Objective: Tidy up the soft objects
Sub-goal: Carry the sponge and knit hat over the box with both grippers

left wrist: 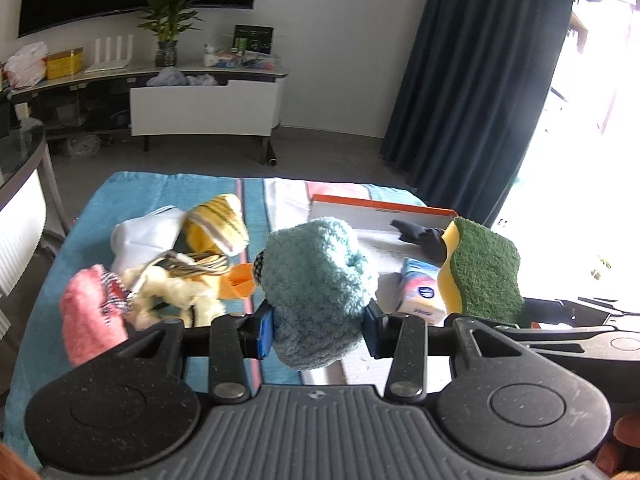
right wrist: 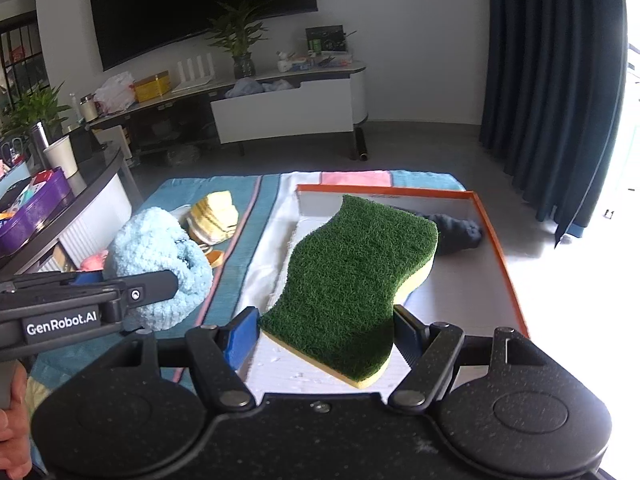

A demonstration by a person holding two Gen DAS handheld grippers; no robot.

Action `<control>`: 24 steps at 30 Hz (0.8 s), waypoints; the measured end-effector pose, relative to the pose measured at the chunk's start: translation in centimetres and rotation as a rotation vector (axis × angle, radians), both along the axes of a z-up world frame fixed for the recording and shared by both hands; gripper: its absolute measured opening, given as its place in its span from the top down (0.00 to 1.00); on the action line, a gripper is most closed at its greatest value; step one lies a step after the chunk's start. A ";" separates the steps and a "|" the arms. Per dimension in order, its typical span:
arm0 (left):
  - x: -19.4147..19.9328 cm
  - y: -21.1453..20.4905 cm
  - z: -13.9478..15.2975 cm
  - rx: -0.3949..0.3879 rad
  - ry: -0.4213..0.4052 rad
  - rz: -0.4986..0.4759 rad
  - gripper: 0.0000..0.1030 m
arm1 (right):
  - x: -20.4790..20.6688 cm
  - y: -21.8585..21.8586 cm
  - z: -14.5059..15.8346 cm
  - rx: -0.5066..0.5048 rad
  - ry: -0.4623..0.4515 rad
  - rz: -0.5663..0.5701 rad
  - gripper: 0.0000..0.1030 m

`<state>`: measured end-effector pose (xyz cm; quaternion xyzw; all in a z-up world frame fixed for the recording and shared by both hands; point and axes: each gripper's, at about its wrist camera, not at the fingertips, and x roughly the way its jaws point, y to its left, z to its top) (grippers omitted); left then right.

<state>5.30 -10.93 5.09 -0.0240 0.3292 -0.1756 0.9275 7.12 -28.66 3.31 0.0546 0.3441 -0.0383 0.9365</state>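
My left gripper (left wrist: 319, 330) is shut on a fluffy light-blue knitted item (left wrist: 316, 288), held above the striped cloth; it also shows in the right wrist view (right wrist: 160, 268). My right gripper (right wrist: 326, 330) is shut on a green-and-yellow sponge (right wrist: 352, 276), held over the orange-rimmed white box (right wrist: 504, 264). The sponge also shows in the left wrist view (left wrist: 484, 272). A dark cloth (right wrist: 456, 232) lies in the box. A tissue pack (left wrist: 420, 292) lies in the box too.
On the blue cloth (left wrist: 92, 224) at left lie a pink towel (left wrist: 92, 316), a cream plush toy (left wrist: 172, 292), a white item (left wrist: 144, 236), a yellow striped sock (left wrist: 218, 222) and an orange piece (left wrist: 240, 280). A glass table (right wrist: 92, 176) stands left.
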 end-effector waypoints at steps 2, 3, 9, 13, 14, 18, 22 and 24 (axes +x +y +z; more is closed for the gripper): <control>0.2 -0.6 -0.1 0.000 0.003 -0.016 0.58 | -0.2 -0.7 0.1 0.000 -0.003 -0.009 0.18; 0.4 -0.9 -0.1 -0.001 0.004 -0.020 0.58 | -0.4 -1.0 0.1 0.004 -0.004 -0.013 0.18; 1.2 -2.7 -0.2 -0.004 0.014 -0.052 0.58 | -1.0 -2.8 0.3 -0.018 -0.018 -0.026 0.18; 1.7 -3.8 -0.1 -0.005 0.016 -0.070 0.58 | -1.1 -4.0 0.4 -0.020 -0.021 -0.046 0.17; 1.8 -4.1 -0.1 -0.004 0.016 -0.076 0.58 | -1.1 -4.3 0.4 -0.021 -0.020 -0.048 0.17; 2.2 -5.2 -0.3 0.005 0.016 -0.093 0.58 | -1.0 -5.0 0.3 -0.028 -0.019 -0.046 0.17; 2.5 -6.0 -0.4 0.016 0.016 -0.107 0.58 | -0.9 -5.5 0.1 -0.025 -0.018 -0.049 0.17; 2.6 -6.3 -0.6 0.019 0.017 -0.113 0.58 | -0.9 -5.8 0.1 -0.024 -0.019 -0.053 0.17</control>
